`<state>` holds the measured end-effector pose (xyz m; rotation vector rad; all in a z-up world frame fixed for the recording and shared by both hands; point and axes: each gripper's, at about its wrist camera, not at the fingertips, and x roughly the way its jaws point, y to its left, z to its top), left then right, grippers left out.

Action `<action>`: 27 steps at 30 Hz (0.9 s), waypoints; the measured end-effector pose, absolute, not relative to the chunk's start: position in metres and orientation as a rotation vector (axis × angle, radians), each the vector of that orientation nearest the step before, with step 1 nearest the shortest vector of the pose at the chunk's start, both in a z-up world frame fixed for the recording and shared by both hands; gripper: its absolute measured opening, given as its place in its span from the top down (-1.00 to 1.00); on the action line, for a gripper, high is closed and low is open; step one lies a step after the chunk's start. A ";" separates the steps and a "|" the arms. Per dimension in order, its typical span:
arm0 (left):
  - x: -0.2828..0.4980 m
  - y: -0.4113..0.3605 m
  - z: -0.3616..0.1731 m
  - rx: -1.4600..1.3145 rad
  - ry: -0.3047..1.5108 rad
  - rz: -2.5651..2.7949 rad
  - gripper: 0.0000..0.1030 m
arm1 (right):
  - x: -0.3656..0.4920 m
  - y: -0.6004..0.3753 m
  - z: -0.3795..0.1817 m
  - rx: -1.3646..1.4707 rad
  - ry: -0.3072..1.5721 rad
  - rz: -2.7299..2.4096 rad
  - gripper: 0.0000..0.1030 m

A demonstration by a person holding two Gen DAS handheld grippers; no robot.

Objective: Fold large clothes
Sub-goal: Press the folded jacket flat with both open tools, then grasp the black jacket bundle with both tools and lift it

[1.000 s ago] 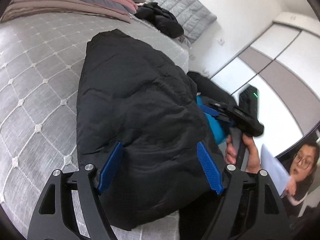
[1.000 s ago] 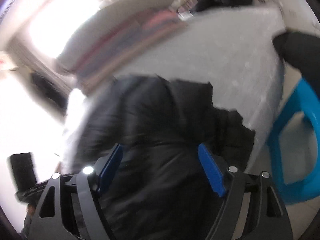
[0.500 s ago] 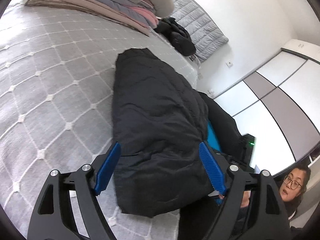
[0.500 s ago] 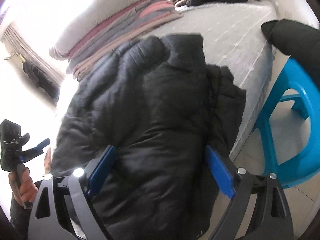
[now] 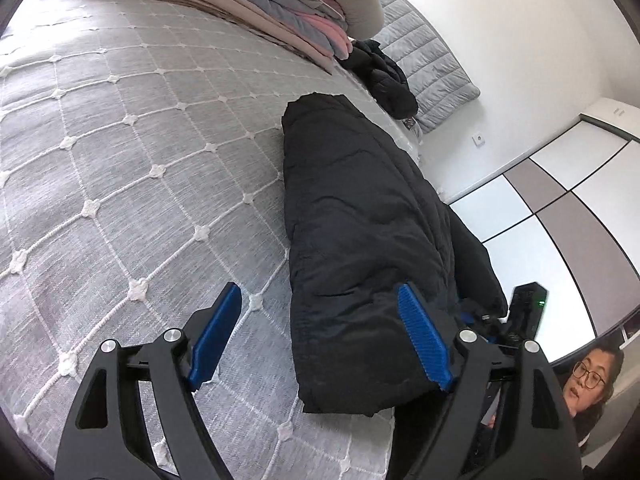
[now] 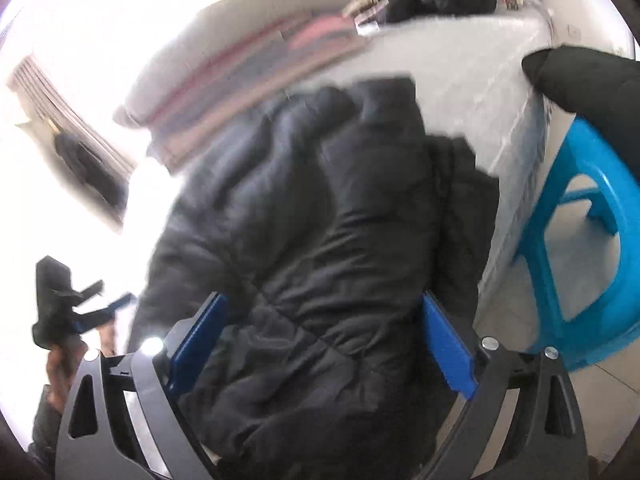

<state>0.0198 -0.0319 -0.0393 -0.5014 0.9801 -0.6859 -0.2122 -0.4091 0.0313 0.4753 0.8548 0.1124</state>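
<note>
The black puffy quilted jacket (image 5: 360,248) lies as a long folded bundle along the bed's edge, running from 12 to 6 o'clock. Since a second ago the left gripper (image 5: 320,336) has drawn back and sideways, fingers spread and empty; the right gripper (image 6: 324,344), also spread, hovers over the jacket. The fold looks set. Around it: grey diamond-quilted bedspread (image 5: 120,160), stacked folded blankets (image 5: 280,12) at 11 o'clock, blue plastic stool (image 6: 580,240) at 3.

Bedroom: quilted bed (image 5: 120,128), wardrobe (image 5: 560,184)
</note>
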 end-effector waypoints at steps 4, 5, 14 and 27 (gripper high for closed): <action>0.024 -0.036 -0.040 -0.503 0.986 -0.711 -0.49 | -0.212 -0.411 0.021 0.408 0.978 0.041 -0.82; 0.026 -0.037 -0.040 -0.501 0.987 -0.718 -0.49 | -0.212 -0.411 0.013 0.419 0.988 0.049 -0.82; 0.050 -0.043 -0.058 -0.554 1.066 -0.732 -0.50 | -0.218 -0.446 -0.006 0.580 0.945 0.007 -0.86; 0.101 -0.075 -0.102 -0.743 1.242 -0.791 -0.53 | -0.207 -0.500 -0.028 0.824 0.966 0.077 -0.86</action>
